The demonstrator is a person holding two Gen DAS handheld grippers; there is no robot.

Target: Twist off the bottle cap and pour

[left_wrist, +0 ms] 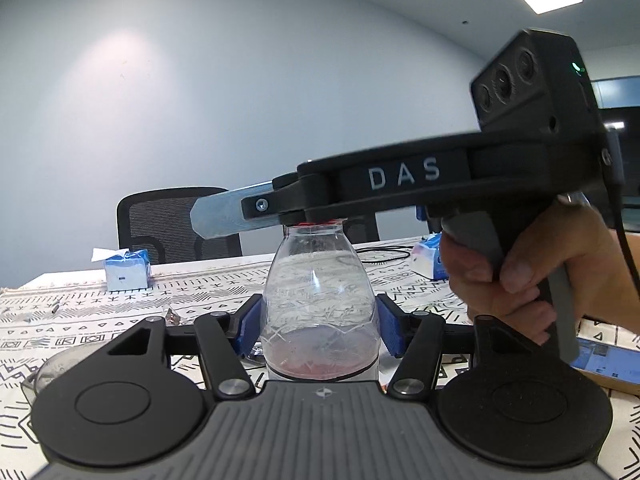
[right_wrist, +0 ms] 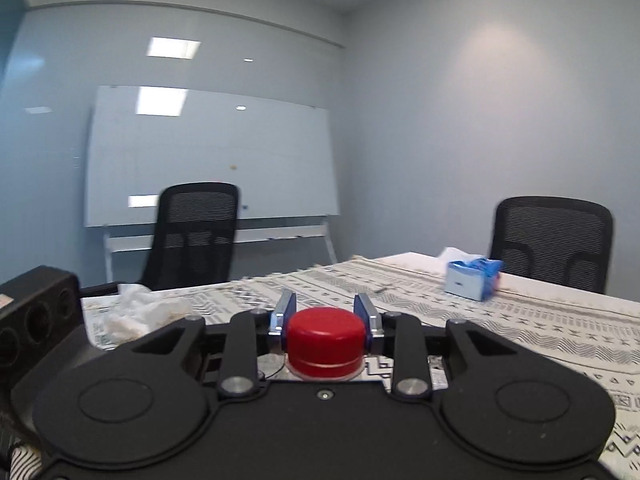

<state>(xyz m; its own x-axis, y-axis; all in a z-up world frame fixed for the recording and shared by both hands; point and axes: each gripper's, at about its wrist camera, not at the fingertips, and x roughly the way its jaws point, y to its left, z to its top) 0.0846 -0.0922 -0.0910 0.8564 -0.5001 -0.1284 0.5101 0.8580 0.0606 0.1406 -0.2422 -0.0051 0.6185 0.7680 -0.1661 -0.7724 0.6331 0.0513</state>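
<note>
A clear plastic bottle [left_wrist: 320, 292] stands upright on the patterned tablecloth [left_wrist: 80, 320], with a little reddish liquid at its bottom. My left gripper [left_wrist: 320, 326] is shut on the bottle's body, its blue pads [left_wrist: 390, 328] pressing both sides. The right gripper [left_wrist: 240, 214] reaches in level from the right, held by a hand [left_wrist: 520, 276], and covers the bottle's top, where only a sliver of the red cap [left_wrist: 316, 223] shows. In the right wrist view the right gripper [right_wrist: 325, 320] is shut on the red cap [right_wrist: 325, 338], one finger on each side.
A blue and white tissue box [left_wrist: 126, 270] sits at the far left, and a blue pack [left_wrist: 430, 258] at the right. A clear container [left_wrist: 52, 368] lies near left. A phone [left_wrist: 612, 364] rests at the right edge. Black chairs [right_wrist: 192, 236] stand behind the table, and crumpled tissue [right_wrist: 136, 312] lies on it.
</note>
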